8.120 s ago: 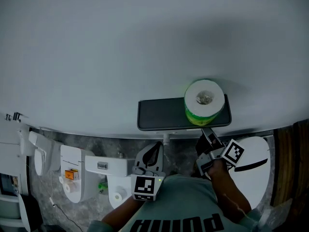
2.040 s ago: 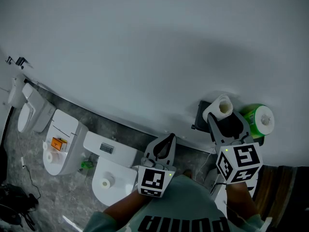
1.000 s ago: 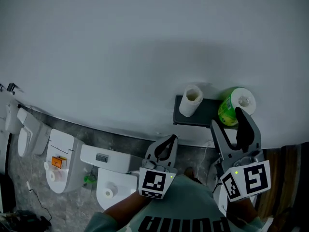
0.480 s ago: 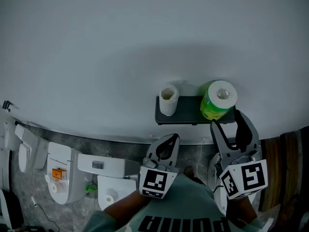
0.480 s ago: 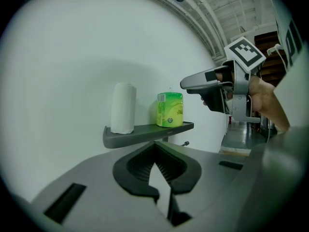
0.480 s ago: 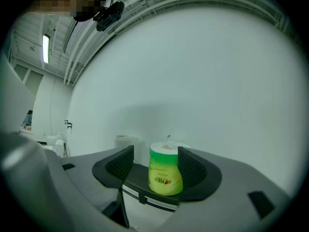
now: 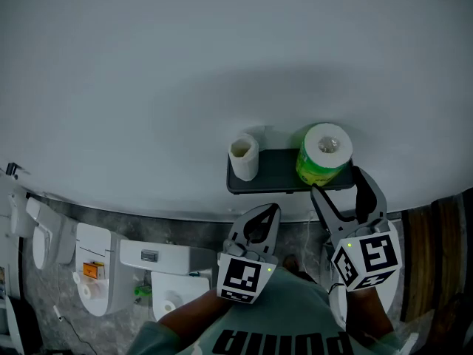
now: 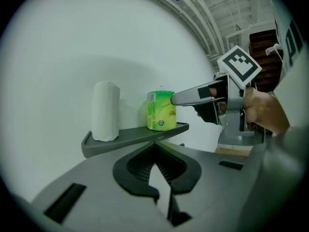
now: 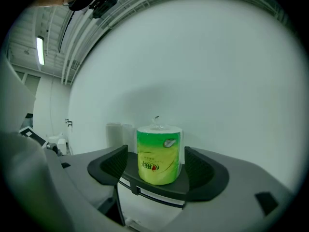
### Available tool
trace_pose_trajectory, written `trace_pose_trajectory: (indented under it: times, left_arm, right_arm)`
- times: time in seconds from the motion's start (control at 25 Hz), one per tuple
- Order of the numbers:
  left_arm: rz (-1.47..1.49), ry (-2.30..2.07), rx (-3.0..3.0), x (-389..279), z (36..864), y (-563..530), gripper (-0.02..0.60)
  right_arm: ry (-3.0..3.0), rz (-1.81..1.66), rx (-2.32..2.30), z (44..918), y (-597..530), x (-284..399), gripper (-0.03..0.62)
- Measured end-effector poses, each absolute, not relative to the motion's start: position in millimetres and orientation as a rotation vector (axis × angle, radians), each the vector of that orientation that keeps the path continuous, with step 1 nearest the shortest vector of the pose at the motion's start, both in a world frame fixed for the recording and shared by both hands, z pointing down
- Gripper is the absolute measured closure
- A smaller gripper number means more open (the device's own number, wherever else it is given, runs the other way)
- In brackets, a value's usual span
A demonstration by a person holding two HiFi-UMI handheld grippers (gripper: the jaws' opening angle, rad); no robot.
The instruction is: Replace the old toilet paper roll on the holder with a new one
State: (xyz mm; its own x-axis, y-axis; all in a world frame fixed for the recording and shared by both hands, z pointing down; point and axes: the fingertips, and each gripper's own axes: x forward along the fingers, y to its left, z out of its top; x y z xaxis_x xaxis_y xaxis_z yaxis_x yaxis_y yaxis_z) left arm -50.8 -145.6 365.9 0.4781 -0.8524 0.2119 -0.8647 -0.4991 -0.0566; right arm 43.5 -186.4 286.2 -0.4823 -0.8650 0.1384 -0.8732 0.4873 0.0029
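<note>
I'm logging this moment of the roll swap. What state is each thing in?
Green-wrapped new toilet paper roll: upright on shelf, wrapper on.
Thin white old toilet paper roll: upright at shelf's other end.
Dark grey wall shelf: holds both rolls.
Left gripper: shut, empty.
Right gripper: open, jaws just opening, green roll between them, ungripped.

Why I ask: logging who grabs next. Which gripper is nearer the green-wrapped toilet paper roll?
Right. The right gripper, jaws just opening, frames the green-wrapped toilet paper roll without pressing it; the shut left gripper hangs lower, short of the dark shelf.
</note>
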Motion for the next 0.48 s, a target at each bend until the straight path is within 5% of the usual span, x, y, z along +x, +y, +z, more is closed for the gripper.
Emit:
trace_pose_trajectory:
  times: [0.48]
  left_arm:
    - [0.352, -1.598, 2.626, -51.5, 365.3, -155.5, 0.577]
  right_arm:
    - [-2.632, 0.126, 1.451, 297.9, -214.8, 33.3, 0.171]
